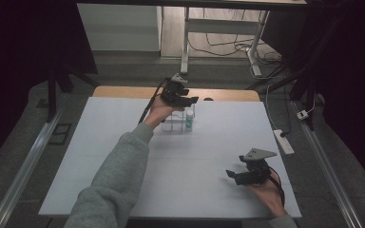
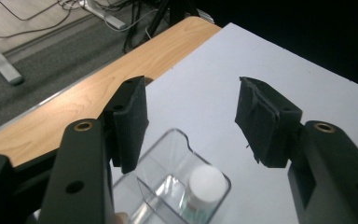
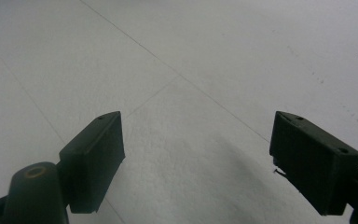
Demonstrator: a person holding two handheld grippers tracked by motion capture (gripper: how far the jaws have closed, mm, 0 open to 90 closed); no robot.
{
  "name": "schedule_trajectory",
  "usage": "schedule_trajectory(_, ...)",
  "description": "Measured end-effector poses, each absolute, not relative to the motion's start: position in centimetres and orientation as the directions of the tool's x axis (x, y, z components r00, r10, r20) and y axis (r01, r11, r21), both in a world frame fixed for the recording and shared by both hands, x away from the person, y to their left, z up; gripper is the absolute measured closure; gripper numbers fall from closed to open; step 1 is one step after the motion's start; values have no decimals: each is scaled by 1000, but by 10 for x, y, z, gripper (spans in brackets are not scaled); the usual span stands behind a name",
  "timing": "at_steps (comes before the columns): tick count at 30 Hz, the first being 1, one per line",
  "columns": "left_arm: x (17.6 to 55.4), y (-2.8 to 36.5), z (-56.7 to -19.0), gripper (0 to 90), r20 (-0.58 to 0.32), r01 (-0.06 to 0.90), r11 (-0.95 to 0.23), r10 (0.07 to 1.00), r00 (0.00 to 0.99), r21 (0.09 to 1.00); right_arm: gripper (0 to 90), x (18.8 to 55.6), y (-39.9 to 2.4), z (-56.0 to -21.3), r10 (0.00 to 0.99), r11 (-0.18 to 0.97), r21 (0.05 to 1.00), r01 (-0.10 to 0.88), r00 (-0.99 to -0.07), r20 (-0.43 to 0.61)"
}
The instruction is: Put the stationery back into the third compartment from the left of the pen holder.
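Left gripper (image 1: 183,97), jaws apart, hovers over the clear organizer (image 2: 168,186) at the desk's far centre; white-capped bottle (image 2: 205,186) inside. Lift straight up, avoid walls. Right gripper (image 1: 240,175) idle, jaws apart.

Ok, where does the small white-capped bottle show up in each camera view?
High view: white-capped bottle stands in the clear box, just below the left gripper.
Left gripper view: bottom centre, beneath open jaws.
Right gripper view: bottle absent; white table cover.
Shared landmark: the white cover.
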State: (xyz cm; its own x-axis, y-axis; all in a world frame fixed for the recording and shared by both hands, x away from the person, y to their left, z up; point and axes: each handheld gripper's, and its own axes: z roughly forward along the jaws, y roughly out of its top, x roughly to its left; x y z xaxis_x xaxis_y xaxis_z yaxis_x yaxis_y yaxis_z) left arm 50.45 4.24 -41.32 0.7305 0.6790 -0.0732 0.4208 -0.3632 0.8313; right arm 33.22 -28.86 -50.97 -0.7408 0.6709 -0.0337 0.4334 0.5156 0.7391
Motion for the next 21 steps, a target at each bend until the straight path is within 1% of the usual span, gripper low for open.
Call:
schedule_trajectory(5,494,49,-417,430,-74,421,-371,671,738,828,170,333,-289,-510,674,507,742,439,-738,-24)
schedule_trajectory(7,489,52,-419,431,-59,414,-381,673,737,827,170,333,-290,-510,675,505,743,439,-737,-24)
schedule_trajectory(10,482,56,-421,430,-66,417,-383,666,743,824,170,333,-290,-510,676,505,744,437,-736,-26)
schedule_trajectory(16,463,65,-425,427,-46,399,-413,646,762,818,171,333,-291,-510,677,504,745,438,-736,-25)
schedule_trajectory(21,450,77,-432,427,-31,400,-418,659,751,816,171,333,-291,-509,676,501,748,435,-737,-24)
